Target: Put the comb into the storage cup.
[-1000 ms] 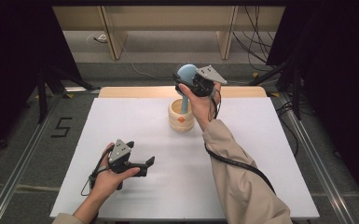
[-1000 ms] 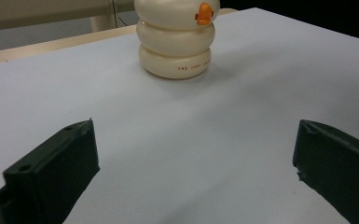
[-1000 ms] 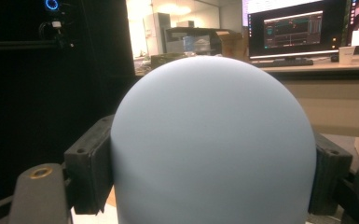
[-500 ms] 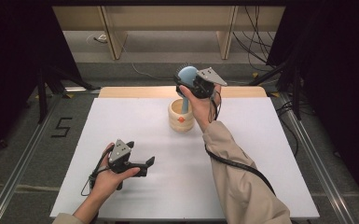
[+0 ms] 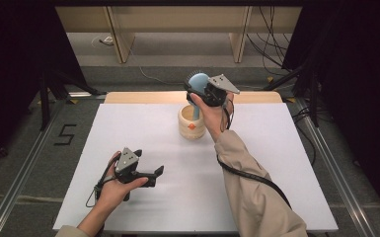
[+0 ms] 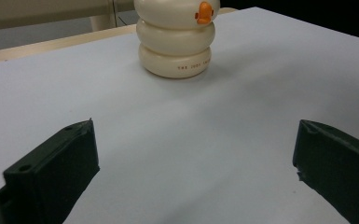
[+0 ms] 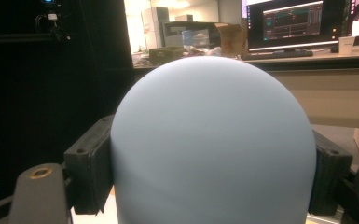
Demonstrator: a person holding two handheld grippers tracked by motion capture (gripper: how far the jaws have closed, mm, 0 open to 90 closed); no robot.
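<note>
Little has shifted: right gripper still clamps the blue domed object, its stem inside the cream ringed holder. Left gripper rests wide apart. Risk: unbraced holder may tip if stem catches.

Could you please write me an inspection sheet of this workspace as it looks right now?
Surface: white table top, wooden strip along its far edge, bare apart from the items below.
Job's things: cream ringed holder with an orange mark, upright near the far edge; blue round-headed object held above it, its stem reaching down into the holder.
Clutter: nothing seen.
Grippers: left gripper low over the near-left table, jaws wide apart, holding nothing; right gripper raised, jaws clamped on the blue head.
Cables: one trails from each gripper; more lie on the floor beyond.
Surroundings: dark curtains, wooden bench legs behind, a 5 marked on the floor.
</note>
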